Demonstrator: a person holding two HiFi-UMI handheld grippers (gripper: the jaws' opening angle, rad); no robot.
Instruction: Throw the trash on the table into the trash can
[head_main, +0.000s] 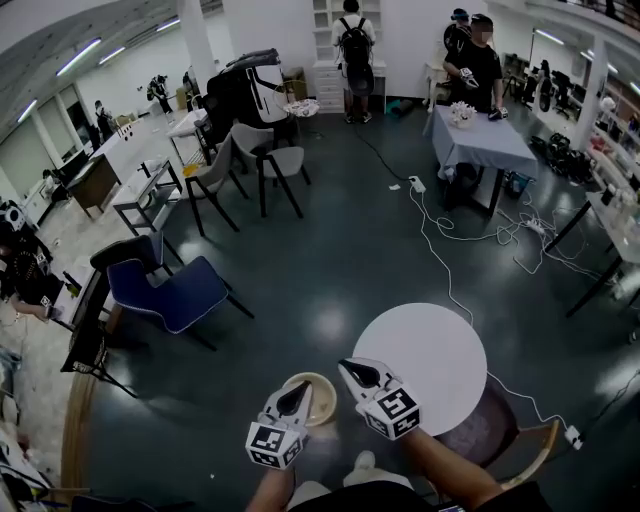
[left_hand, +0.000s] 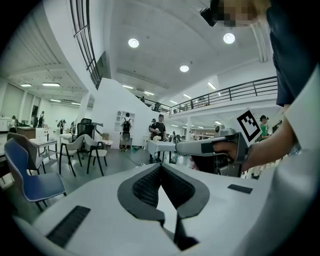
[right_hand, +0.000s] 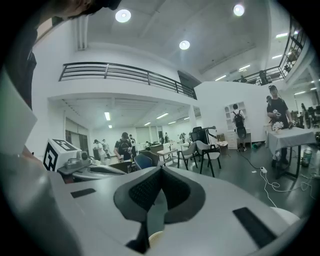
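Observation:
A round white table (head_main: 420, 365) stands at my lower right, its top plain white. Left of it on the dark floor sits a round beige trash can (head_main: 318, 400), partly hidden behind my left gripper (head_main: 296, 390). My right gripper (head_main: 351, 369) hangs just left of the table's edge. Both grippers are raised, side by side, pointing out across the room. In the left gripper view the jaws meet at the tips of the left gripper (left_hand: 161, 165) with nothing between them. The right gripper (right_hand: 161, 169) is shut the same way, and the can's rim (right_hand: 156, 239) shows below it.
A wooden chair (head_main: 505, 440) is tucked at the table's near right. A blue chair (head_main: 170, 292) stands to the left, grey chairs (head_main: 270, 160) farther back. A white cable (head_main: 440, 250) snakes over the floor toward a grey-draped table (head_main: 480, 140), where a person stands.

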